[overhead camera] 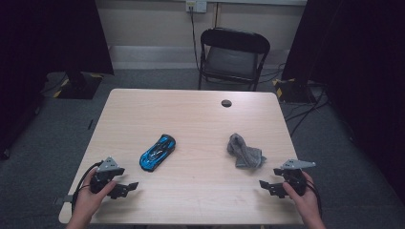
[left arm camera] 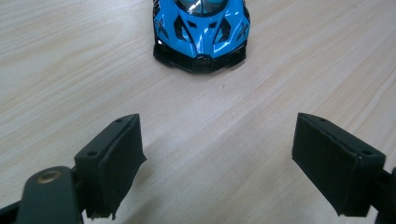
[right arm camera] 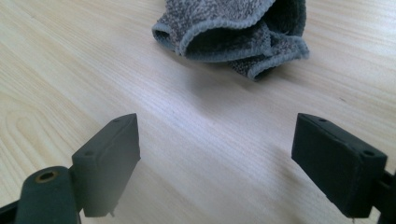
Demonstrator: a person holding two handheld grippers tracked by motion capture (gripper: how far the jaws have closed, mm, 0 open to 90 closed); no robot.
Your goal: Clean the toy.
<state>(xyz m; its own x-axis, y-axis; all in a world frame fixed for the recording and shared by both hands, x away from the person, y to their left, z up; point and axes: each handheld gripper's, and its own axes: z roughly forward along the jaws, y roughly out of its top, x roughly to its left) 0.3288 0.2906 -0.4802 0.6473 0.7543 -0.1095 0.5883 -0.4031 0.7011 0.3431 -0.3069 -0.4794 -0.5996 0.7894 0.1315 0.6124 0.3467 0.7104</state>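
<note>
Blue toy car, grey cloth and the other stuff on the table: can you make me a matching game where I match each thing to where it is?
Things:
1. Shiny blue toy car with black trim
2. Crumpled grey terry cloth
3. Small round dark hole cap in the light wooden table
4. Black folding chair

Places:
A. On the floor beyond the table's far edge
B. In front of the open left hand-held gripper
C. Near the table's far edge
D. In front of the open right hand-held gripper

Pairs: 1-B, 2-D, 3-C, 4-A
</note>
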